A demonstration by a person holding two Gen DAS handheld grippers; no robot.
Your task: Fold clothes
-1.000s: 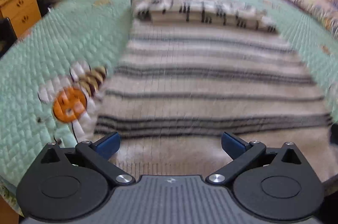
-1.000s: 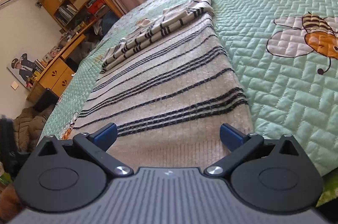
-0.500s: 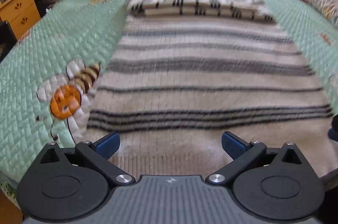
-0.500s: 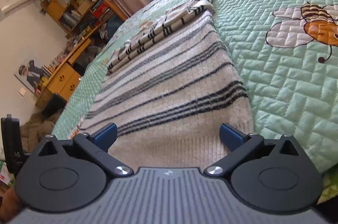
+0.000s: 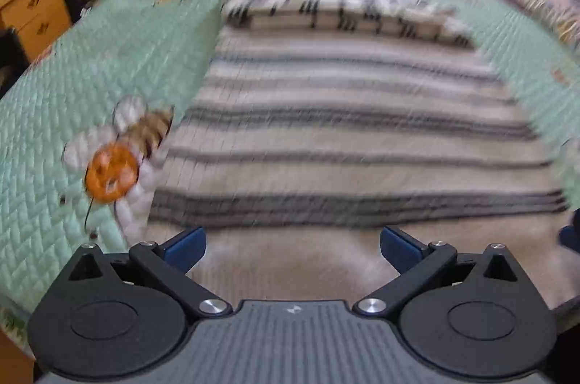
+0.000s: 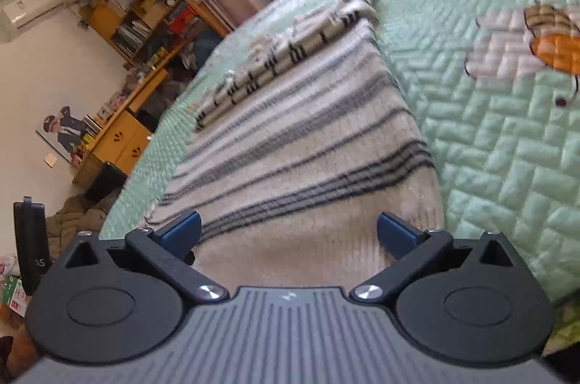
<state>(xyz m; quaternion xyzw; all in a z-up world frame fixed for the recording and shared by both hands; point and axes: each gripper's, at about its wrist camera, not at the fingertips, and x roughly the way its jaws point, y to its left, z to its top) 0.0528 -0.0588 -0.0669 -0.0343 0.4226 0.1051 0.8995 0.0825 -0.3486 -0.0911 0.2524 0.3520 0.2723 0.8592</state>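
While our left gripper point(image 5: 293, 246) and right gripper point(image 6: 289, 235) hang spread, the cream black-striped knitted sweater point(image 5: 355, 145) runs lengthwise ahead, its plain hem nearest both.

A green quilted bedspread point(image 6: 507, 148) with a bee picture point(image 5: 119, 148) covers the bed. Far left stand a wooden desk point(image 6: 119, 141), full shelves point(image 6: 137, 7) and an air conditioner point(image 6: 32, 7)

I am reading only one clear marking: the letters "AS" in pale print on a black upright device point(image 6: 30, 239), well off to the left of my right gripper's fingers. Below it, a green and white package point(image 6: 16, 297) is showing print too small to read.
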